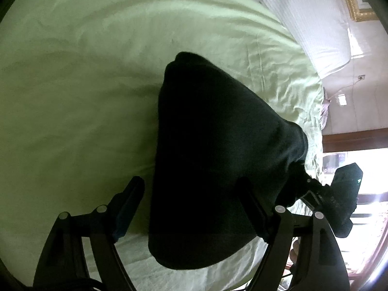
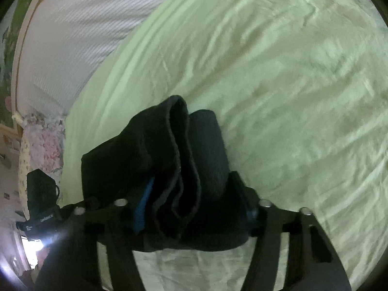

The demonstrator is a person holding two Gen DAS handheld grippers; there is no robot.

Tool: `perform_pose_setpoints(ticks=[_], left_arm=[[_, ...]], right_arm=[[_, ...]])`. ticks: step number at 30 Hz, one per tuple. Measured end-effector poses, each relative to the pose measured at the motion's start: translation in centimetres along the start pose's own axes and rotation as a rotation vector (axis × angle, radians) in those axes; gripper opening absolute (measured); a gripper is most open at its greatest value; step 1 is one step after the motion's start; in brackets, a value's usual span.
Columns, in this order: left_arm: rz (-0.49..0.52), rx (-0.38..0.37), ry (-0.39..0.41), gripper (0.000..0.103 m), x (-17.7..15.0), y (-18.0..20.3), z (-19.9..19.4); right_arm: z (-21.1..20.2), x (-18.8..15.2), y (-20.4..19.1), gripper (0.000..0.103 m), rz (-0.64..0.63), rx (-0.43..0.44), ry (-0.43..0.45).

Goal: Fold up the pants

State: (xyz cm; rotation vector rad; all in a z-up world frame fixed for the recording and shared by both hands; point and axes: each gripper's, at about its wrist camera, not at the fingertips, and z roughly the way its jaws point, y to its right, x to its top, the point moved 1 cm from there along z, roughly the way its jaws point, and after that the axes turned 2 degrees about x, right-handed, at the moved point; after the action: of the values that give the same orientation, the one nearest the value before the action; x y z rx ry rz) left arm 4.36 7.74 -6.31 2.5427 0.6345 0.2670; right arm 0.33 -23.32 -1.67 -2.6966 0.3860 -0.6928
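Two grippers work over a bed where we are folding a pair of dark pants. Our left gripper has its fingers spread wide, one finger bare over the sheet and the other against the cloth's edge; the pants lie between them, and we cannot tell from this view whether the fingers touch more than that edge. Our right gripper is closed on the pants, its blue-padded finger pressed into bunched layers of fabric, so the cloth fills the gap between the fingers.

From the left wrist camera the pants look almost black, thick and soft, a broad wedge with a rounded lower end near the camera and a narrower rounded end farther out. Their long axis runs away from us, leaning slightly left toward the top, and the right corner is drawn out to where the right gripper pinches it. From the right wrist camera we see several stacked folds with raised hems, standing up from the grip and pointing away.

Beneath it all lies a wrinkled pale green sheet. A white striped pillow lies at the bed's far edge, and a gold picture frame hangs on the wall beyond.
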Motion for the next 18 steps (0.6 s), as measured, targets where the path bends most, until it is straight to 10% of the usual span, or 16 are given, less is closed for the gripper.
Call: perform_pose_setpoints(ticks=[7, 18], left_arm=[[0.028, 0.011, 0.020, 0.081, 0.5, 0.6, 1.5], [0.051, -0.084, 0.059, 0.034, 0.9, 0.6, -1.3]], right_arm=[[-0.3, -0.4, 1.1, 0.047, 0.020, 0.057, -0.001], [-1.4, 0.1, -2.7, 0.037, -0.079, 0.083, 0.037]])
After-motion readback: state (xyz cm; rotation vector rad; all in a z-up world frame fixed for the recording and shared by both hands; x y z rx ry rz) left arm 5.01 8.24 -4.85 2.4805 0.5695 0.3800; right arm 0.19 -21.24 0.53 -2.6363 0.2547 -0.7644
